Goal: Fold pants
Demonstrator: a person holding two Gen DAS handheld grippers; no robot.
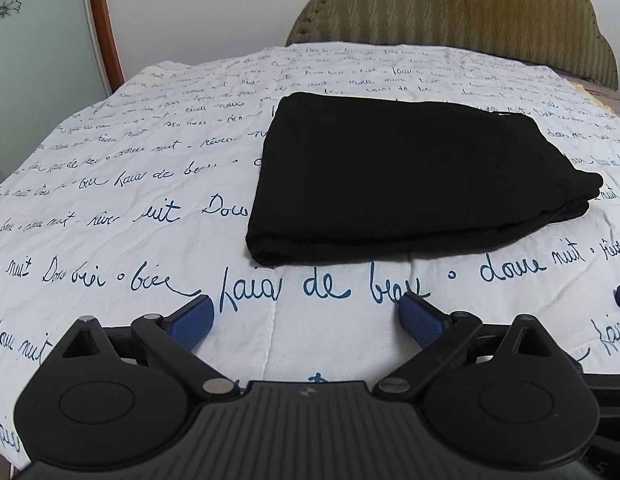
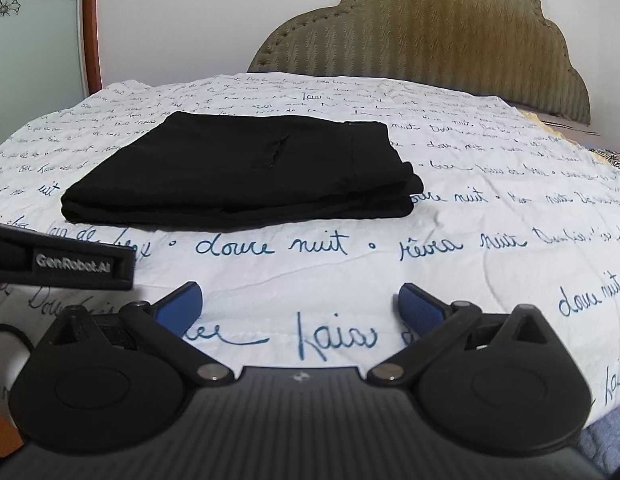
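Both claws, left gripper (image 1: 303, 318) and right gripper (image 2: 299, 306), wide open, empty; folded pants (image 1: 410, 176) ahead, bare bedspread (image 1: 121, 184) around edges.

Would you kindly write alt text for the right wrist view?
Black pants lie folded in a neat stack on a white bedspread printed with blue script. The right tool hovers open and empty in front, with a padded headboard behind.

Both views are softly and evenly lit, with only faint shadows cast. Strong fisheye bending is seen at the edges, and the corners are vignetted dark. Detail in the black pants (image 1: 410, 176) is lost. A warm colour cast is noted upper right in the right wrist view.
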